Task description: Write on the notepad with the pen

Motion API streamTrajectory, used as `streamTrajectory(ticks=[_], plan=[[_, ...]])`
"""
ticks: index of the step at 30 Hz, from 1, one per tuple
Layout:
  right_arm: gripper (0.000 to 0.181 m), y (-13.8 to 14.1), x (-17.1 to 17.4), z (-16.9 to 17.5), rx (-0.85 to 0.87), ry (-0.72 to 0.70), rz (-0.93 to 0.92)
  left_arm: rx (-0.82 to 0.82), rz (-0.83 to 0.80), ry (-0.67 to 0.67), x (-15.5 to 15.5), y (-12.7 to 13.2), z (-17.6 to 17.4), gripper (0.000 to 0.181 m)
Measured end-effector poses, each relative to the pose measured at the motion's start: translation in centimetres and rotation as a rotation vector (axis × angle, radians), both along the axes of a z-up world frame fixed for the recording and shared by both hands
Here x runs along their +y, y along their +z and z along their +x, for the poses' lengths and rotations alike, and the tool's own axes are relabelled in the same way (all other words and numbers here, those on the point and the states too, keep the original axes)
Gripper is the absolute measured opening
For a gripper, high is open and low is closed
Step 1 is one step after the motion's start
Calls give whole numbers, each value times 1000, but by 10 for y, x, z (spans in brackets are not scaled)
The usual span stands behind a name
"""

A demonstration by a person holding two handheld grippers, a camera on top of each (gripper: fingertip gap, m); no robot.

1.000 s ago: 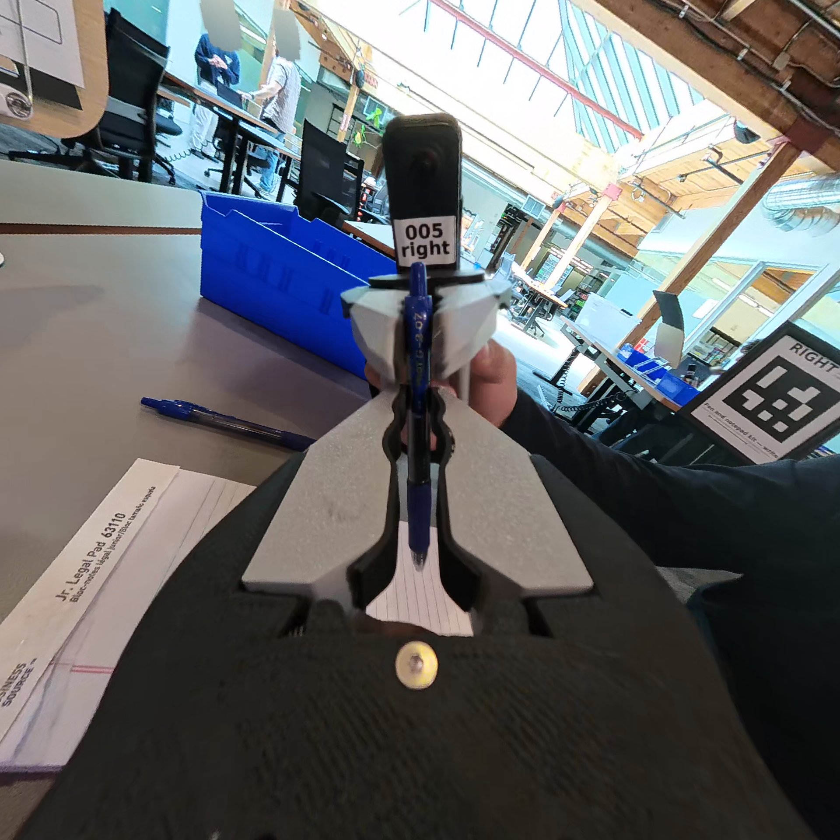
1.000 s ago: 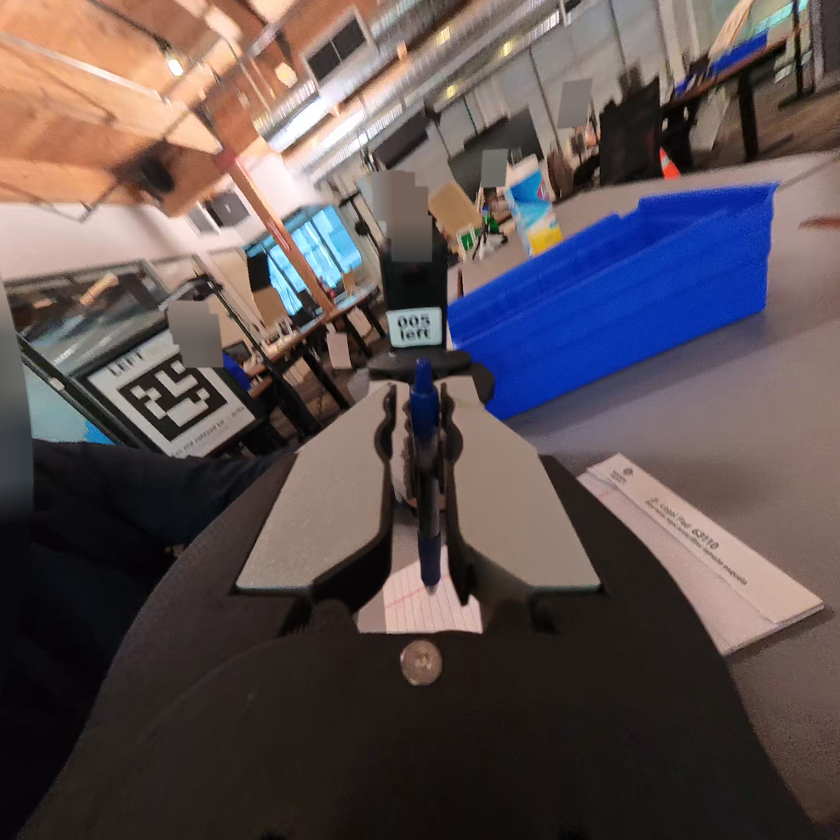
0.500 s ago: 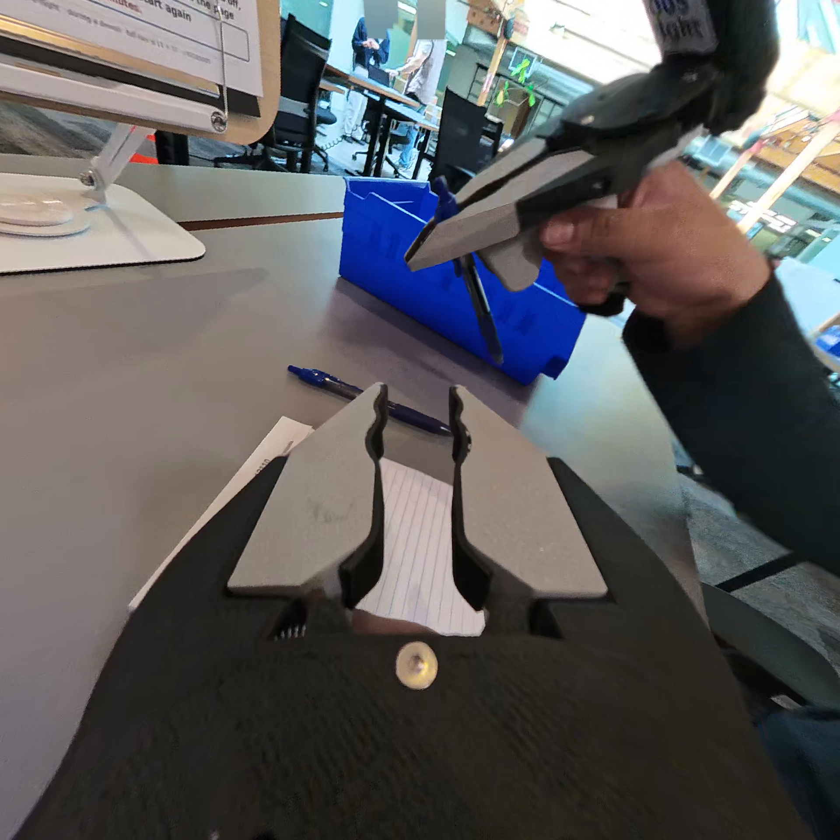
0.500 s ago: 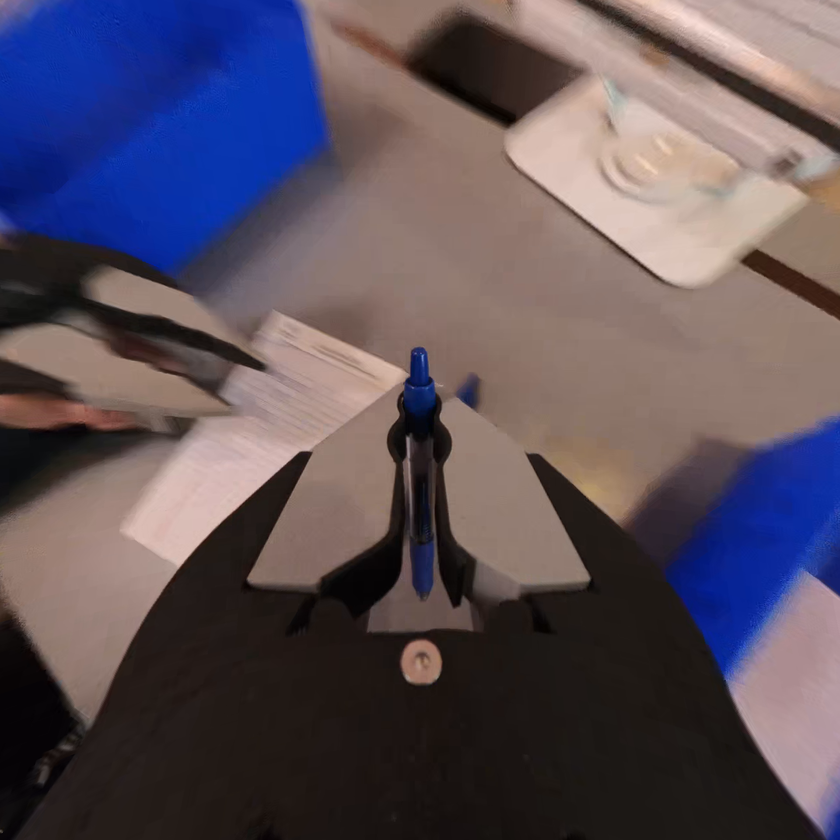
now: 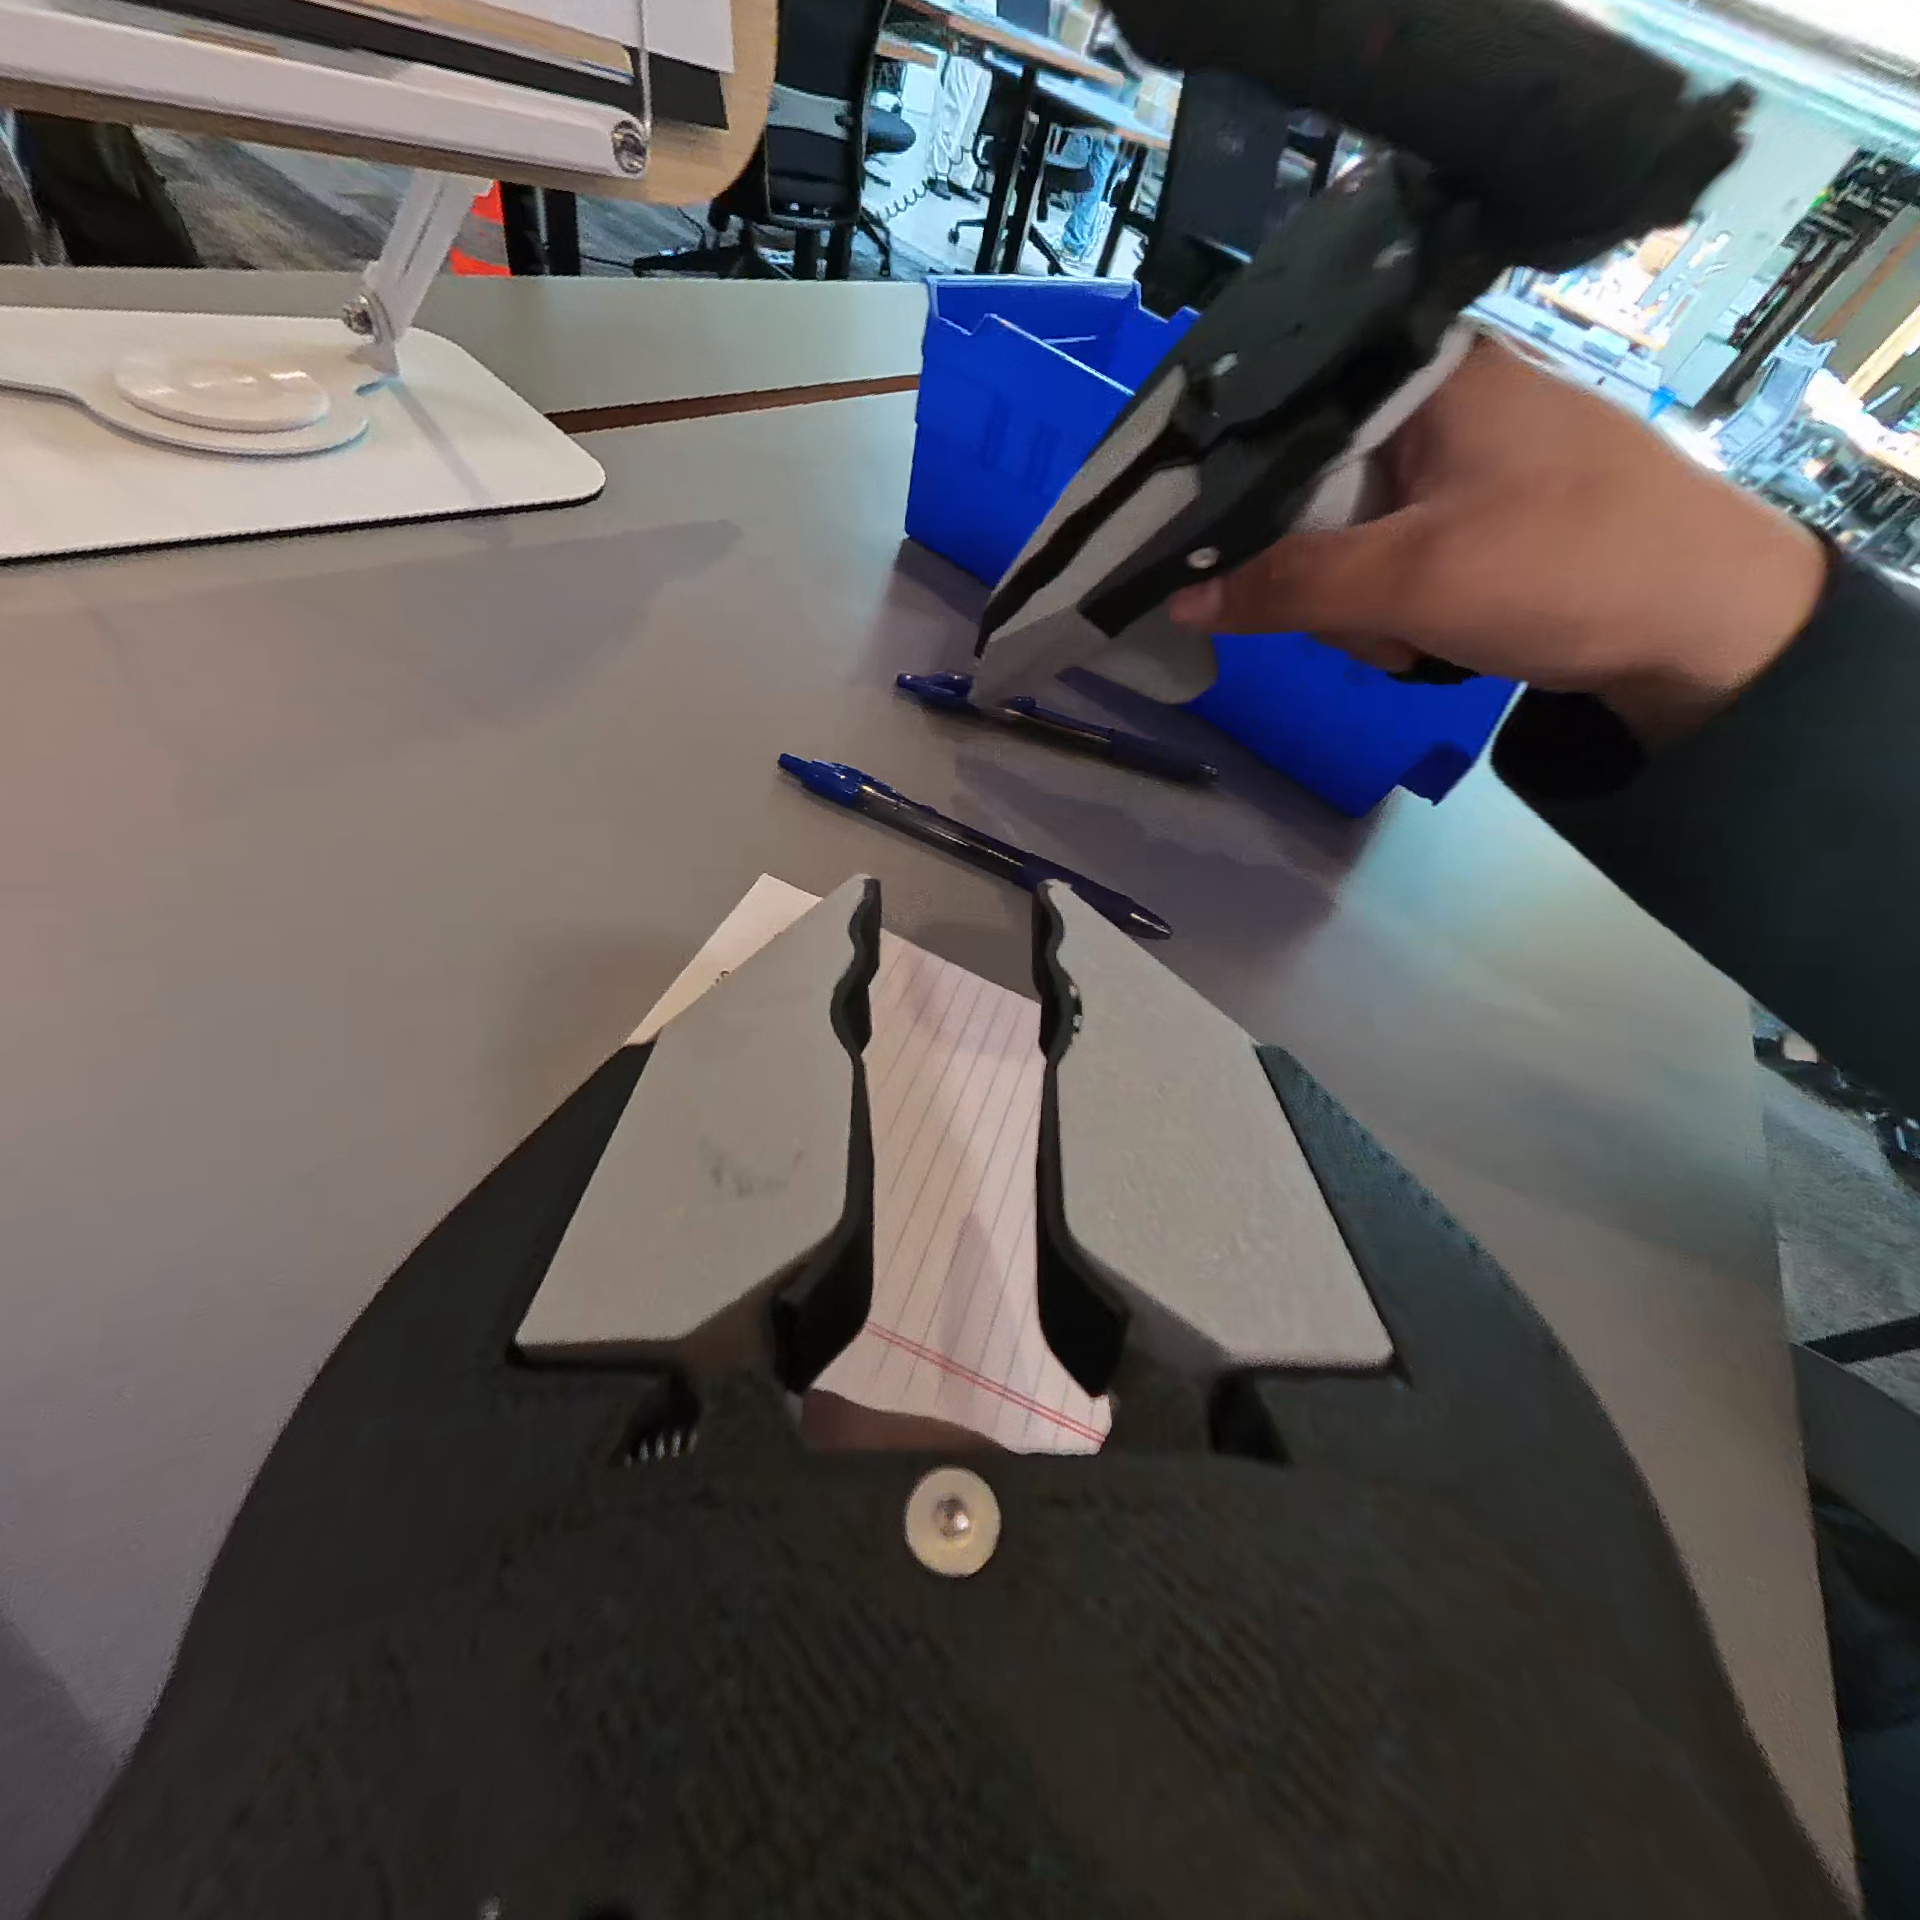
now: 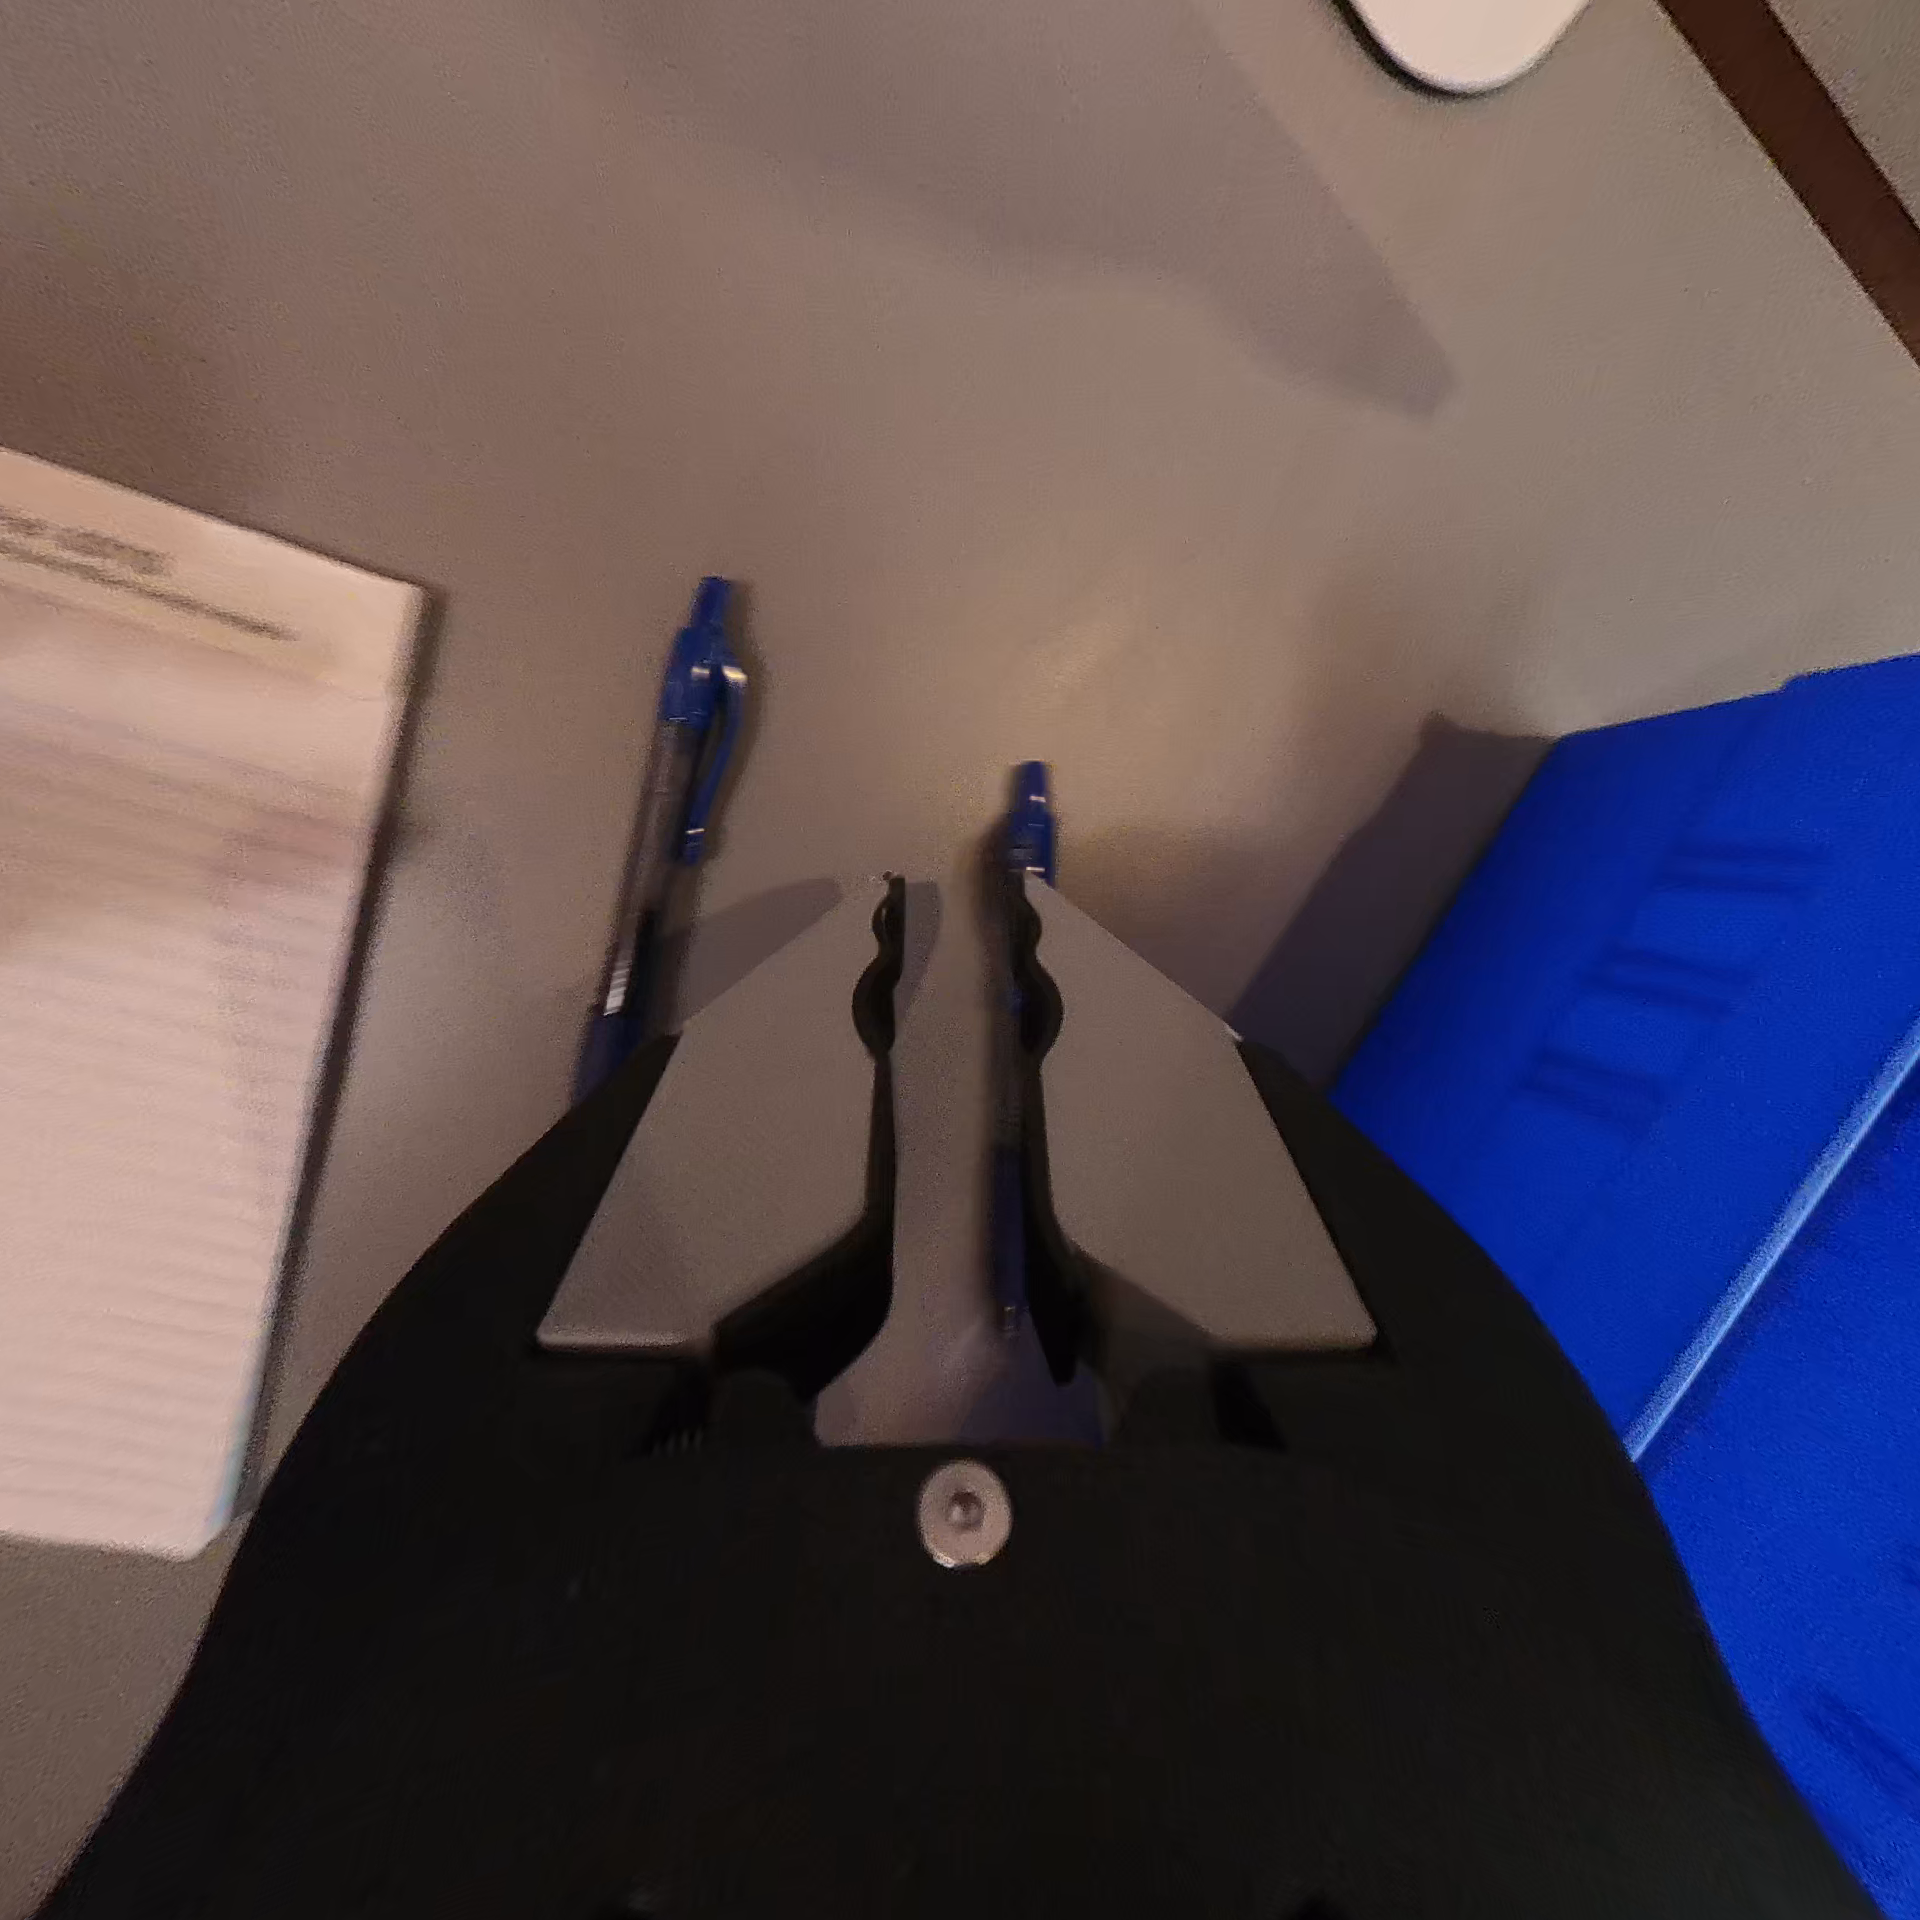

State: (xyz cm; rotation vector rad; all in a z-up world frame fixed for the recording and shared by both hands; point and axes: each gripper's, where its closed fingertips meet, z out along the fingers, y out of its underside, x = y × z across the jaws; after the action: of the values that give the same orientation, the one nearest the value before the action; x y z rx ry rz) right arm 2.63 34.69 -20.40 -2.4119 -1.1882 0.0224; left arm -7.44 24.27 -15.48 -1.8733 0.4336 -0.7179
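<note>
The white lined notepad [image 5: 956, 1143] lies on the grey table under my left gripper [image 5: 956, 894], which is open and empty just above it. My right gripper [image 6: 961, 888] is open with its tips down at the table; it also shows in the left wrist view [image 5: 987, 665]. A blue pen [image 6: 1013, 1091] lies on the table between its jaws, against the right finger, and shows in the left wrist view [image 5: 1070, 727] too. A second blue pen [image 6: 686, 810] lies between that one and the notepad [image 6: 156, 935]; the left wrist view [image 5: 966, 842] shows it as well.
A blue plastic bin [image 5: 997, 436] stands just behind the pens, at the right in the right wrist view [image 6: 1662, 1039]. A white stand base [image 5: 260, 436] sits at the far left of the table. A hand and a dark sleeve [image 5: 1714, 779] hold the right gripper. My hands' fingertips stand some 15 cm from each other.
One second ago both grippers held the pen upright over the pad. The left let go. The right carried the pen down beside the bin and opened, and the pen now lies on the table.
</note>
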Motion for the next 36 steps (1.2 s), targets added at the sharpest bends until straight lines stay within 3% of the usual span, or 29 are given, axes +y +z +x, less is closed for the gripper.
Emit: streamTrajectory(ticks=[4,10,12,13,16,19,22,25,31,36], plan=[[19,10,-42,-29,183,94,-118,-24,6,20,1,5,-6,26],[33,-29,-59,-27,87,94,-210,-45,8,28,2,7,-9,26],[26,-31,-52,-28,89,91,-167,-40,3,25,2,5,-9,26],[13,-32,-50,-28,84,98,-161,-37,0,22,2,5,-8,26],[6,-28,-48,-38,164,140,-149,-24,-5,20,2,3,-8,26],[6,8,-51,-62,453,189,-120,-31,-30,44,4,-1,-11,33],[6,67,-83,-90,900,302,-330,-81,-57,23,3,-1,-10,33],[6,118,-101,-95,1242,436,-442,-190,-66,-102,-9,10,7,33],[6,129,-109,-97,1429,523,-407,-394,-58,-230,-22,33,21,51],[6,133,-122,-105,1442,575,-410,-363,-22,-237,-21,31,27,53]])
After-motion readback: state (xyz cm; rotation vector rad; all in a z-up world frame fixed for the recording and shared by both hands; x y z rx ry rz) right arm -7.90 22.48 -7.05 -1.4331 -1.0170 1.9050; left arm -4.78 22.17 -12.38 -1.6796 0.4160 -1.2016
